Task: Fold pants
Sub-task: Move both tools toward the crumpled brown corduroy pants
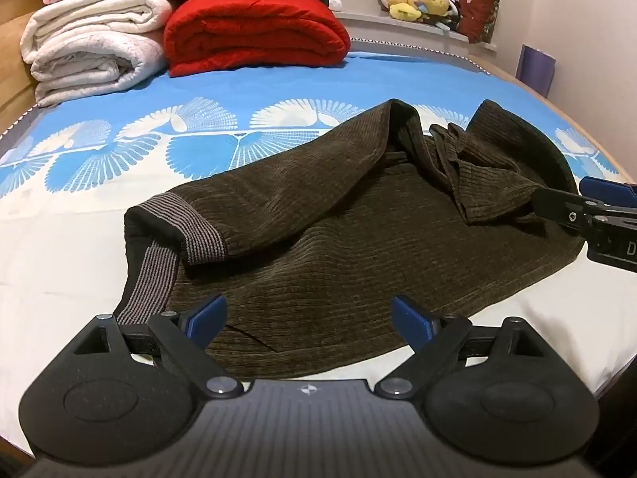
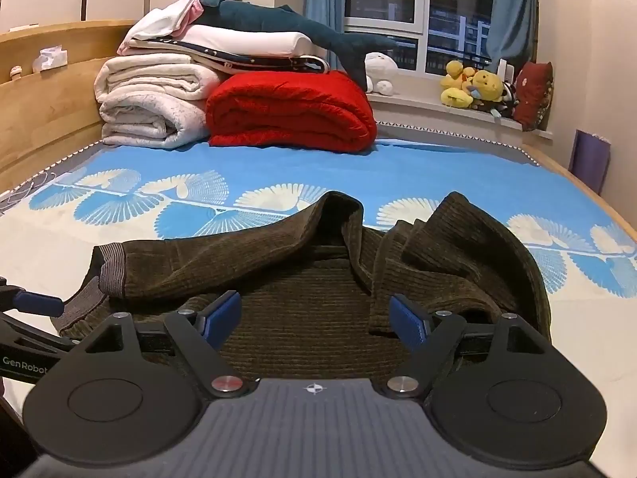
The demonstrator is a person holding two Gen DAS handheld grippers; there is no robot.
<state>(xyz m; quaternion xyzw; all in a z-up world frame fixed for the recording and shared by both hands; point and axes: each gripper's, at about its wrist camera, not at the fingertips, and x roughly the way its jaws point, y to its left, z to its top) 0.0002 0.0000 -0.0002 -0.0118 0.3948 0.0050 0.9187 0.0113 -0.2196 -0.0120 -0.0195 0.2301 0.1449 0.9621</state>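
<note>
Left wrist view looks down over the left claw point(image 1: 306, 320), its blue pads spread wide with nothing between them, hovering over the near edge of the dark brown corduroy pants point(image 1: 338, 239) that lie rumpled on the bed point(image 1: 59, 279). The right claw point(image 2: 316, 318) also stands apart and empty above the bunched cloth, while a red blanket point(image 1: 254, 36) sits folded at the far end.

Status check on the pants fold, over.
Left gripper and right gripper open, holding nothing. Brown pants rumpled on bed, unfolded. Nothing in the way.
</note>
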